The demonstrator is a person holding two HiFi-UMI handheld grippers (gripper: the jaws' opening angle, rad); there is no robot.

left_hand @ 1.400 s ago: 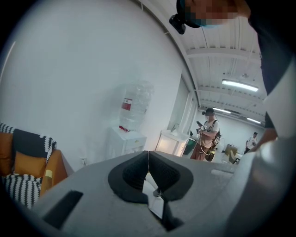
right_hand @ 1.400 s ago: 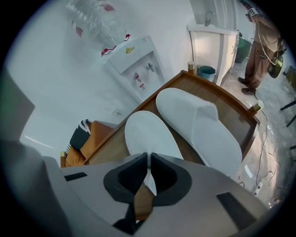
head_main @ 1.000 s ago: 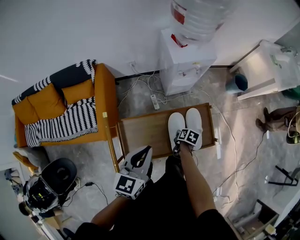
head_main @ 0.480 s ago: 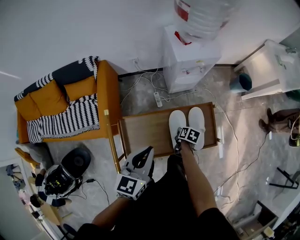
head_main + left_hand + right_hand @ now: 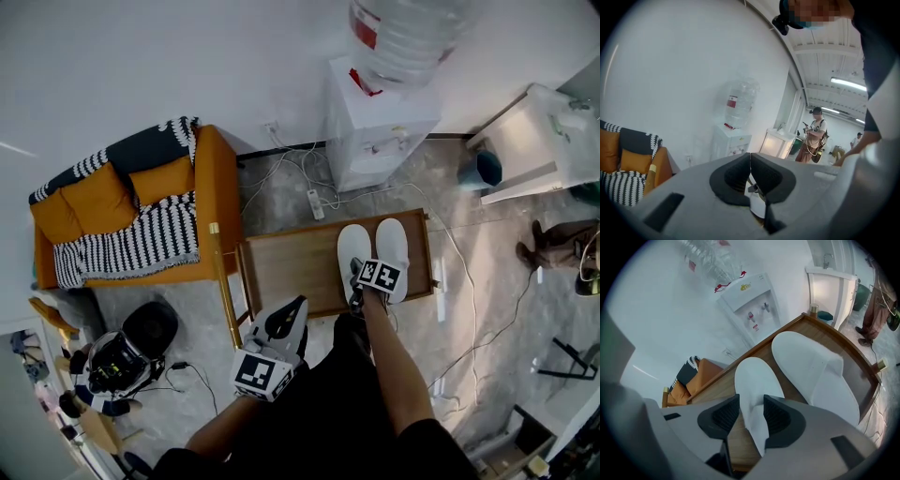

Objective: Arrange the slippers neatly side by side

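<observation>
My right gripper [image 5: 751, 414] has just been opening its jaws, now loose around the left slipper's [image 5: 757, 380] heel. The right slipper [image 5: 820, 371] lies parallel just beside it, on the bench [image 5: 281, 267] right of centre. My left gripper [image 5: 750, 174] is closed and empty.

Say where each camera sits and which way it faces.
Head view: on the head, steeply down at tray and slippers; both arms show.
Left gripper view: on the left gripper, jaws shut, facing the water dispenser.
Right gripper view: on the right gripper, whose jaws, just opening, straddle the left slipper.
Shared: dispenser in all.
</observation>
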